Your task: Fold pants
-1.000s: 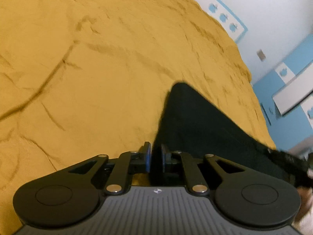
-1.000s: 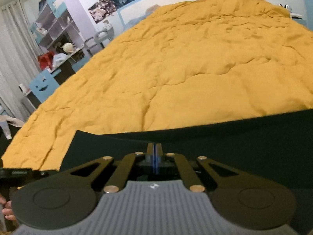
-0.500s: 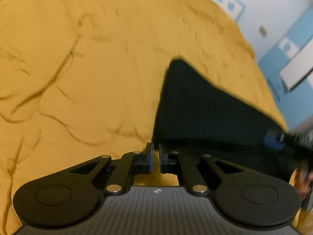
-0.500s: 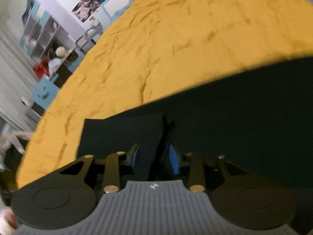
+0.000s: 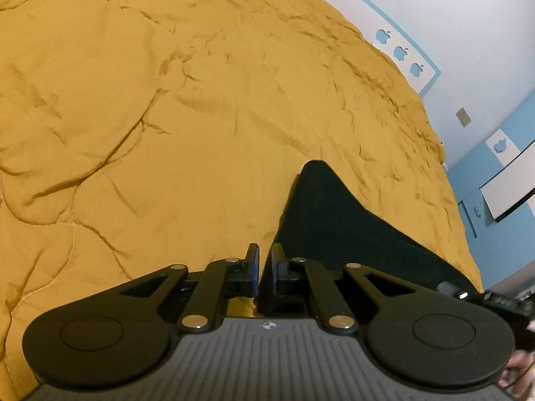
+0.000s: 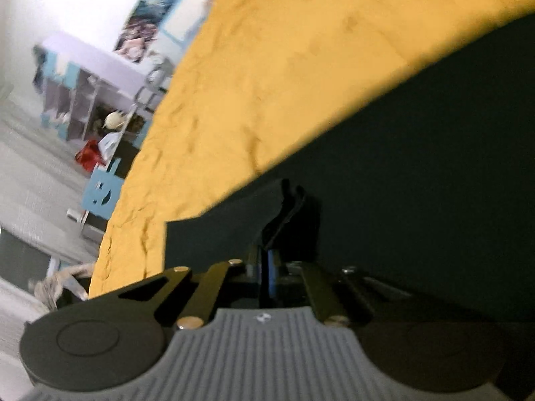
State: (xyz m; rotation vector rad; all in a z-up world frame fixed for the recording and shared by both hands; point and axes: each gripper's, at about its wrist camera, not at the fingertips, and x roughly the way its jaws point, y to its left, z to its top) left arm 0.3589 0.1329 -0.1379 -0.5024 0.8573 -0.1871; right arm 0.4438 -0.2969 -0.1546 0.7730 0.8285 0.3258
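I have both ends of the dark, near-black cloth pants (image 5: 337, 220) in hand, and they lie across the mustard-yellow quilted bedspread (image 5: 174, 107) that fills most of both views.

In the left wrist view, my left hand-held gripper (image 5: 264, 267) sits at bottom centre with its blue-padded fingers (image 5: 254, 262) drawn nearly together, pinching the near edge of the fabric. From there the pants run up to a rounded peak just right of centre, and stretch off toward the lower right of the frame, where the other tool shows as a dark shape at the edge.

In the right wrist view, my right hand-held gripper (image 6: 269, 267) is at bottom centre, rolled so the bed tilts steeply. Its jaws have just opened and closed again, and they are now pressed together on a raised fold of the dark fabric that stands up just above the tips. The pants fill the right half and lower middle of that frame, with a squared corner ending at lower left against the bedspread.

The relation that matters for me: the long axis of the garment runs between my two tools, taut and roughly crosswise to each one's pointing line. Neither hand is nearer; each holds its own end. The bare bedspread lies ahead of both, toward the top of each frame, so I judge the coming fold needs both ends carried together, kept level, or the cloth will twist.
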